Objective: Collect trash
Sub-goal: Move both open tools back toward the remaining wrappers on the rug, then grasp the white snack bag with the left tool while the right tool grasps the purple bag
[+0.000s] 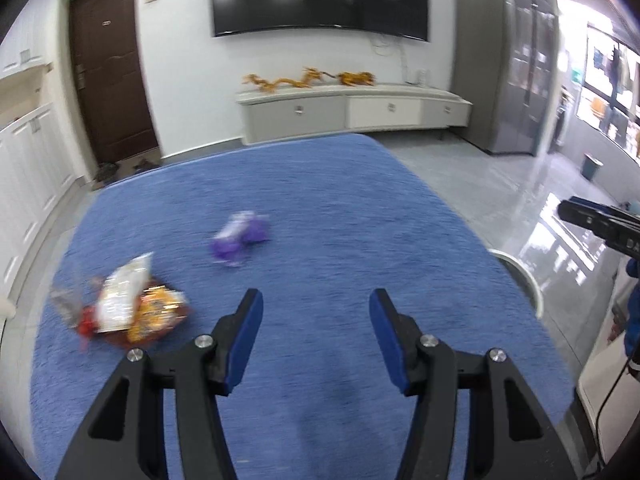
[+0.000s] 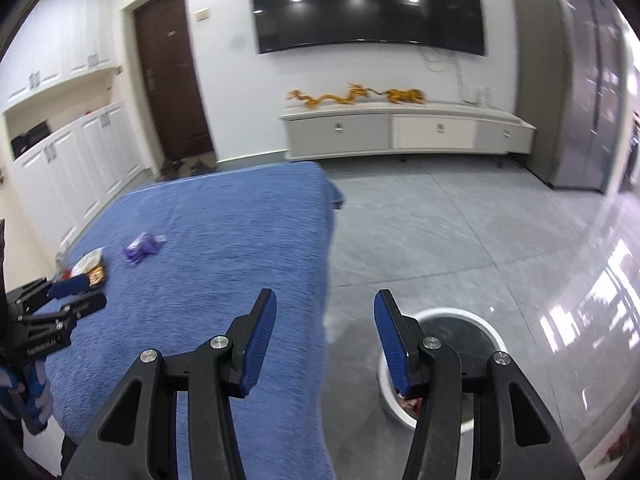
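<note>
Both grippers are spread wide and empty: the left point(image 1: 316, 300) above the blue cloth point(image 1: 320, 208), the right point(image 2: 325, 300) at the cloth's edge, above the bin point(image 2: 460, 314) on the floor. The purple wrapper point(image 1: 239, 236) and a wrapper pile point(image 1: 128, 304) lie on the cloth's left part.

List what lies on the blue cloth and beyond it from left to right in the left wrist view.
Pile of snack wrappers → purple wrapper → white bin rim → right gripper.

Crumpled purple wrapper point(image 1: 240, 239) beside snack-wrapper heap point(image 1: 128, 304)
</note>
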{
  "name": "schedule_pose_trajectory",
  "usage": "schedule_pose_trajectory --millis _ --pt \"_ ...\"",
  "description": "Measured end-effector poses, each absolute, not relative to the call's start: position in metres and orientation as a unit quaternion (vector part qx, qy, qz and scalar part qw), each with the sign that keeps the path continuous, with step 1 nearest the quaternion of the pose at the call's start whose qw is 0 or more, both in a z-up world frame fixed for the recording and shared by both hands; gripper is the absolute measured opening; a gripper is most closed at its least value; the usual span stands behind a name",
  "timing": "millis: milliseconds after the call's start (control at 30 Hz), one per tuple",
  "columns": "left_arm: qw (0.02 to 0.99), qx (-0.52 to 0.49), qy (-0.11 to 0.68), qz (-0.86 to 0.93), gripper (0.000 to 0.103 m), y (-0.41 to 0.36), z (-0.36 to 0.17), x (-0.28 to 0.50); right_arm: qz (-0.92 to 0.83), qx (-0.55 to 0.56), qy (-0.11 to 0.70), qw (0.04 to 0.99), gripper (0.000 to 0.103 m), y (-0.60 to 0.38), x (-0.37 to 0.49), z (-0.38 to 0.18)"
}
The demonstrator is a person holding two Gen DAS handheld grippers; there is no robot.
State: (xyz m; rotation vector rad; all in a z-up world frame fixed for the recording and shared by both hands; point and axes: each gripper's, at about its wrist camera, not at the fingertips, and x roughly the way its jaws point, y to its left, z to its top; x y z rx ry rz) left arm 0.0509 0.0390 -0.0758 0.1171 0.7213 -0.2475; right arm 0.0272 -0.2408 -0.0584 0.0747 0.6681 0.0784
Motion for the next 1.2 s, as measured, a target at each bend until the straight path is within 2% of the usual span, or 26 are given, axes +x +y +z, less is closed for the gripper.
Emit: schedule_pose_trajectory --millis 400,700,1033,1067,1133,1200 --pt "0.932 -0.002 0.356 -0.064 0.054 0.156 -0.076 0.09 0.152 -0.006 0.34 0.928 0.05 -0.155 0.065 -0.046" --pt "0.912 -0.027 0.405 -0.051 0.054 0.195 -0.105 0.141 0.198 -0.04 0.356 0.912 0.05 -0.104 0.094 -0.048" --pt "0.895 -0.049 0.437 -0.069 0.053 0.211 -0.124 0.163 0.262 -0.041 0.391 0.881 0.05 -0.044 0.143 -0.072" --pt "0.895 -0.05 0.437 -0.072 0.051 0.213 -0.123 0.163 0.268 -0.038 0.394 0.878 0.051 -0.041 0.148 -0.074" --pt "0.894 -0.051 0.439 -0.076 0.042 0.213 -0.123 0.165 0.277 -0.032 0.399 0.873 0.059 -0.03 0.159 -0.079" --pt "0.889 -0.05 0.448 -0.077 0.034 0.215 -0.127 0.168 0.288 -0.029 0.403 0.868 0.061 -0.019 0.171 -0.083"
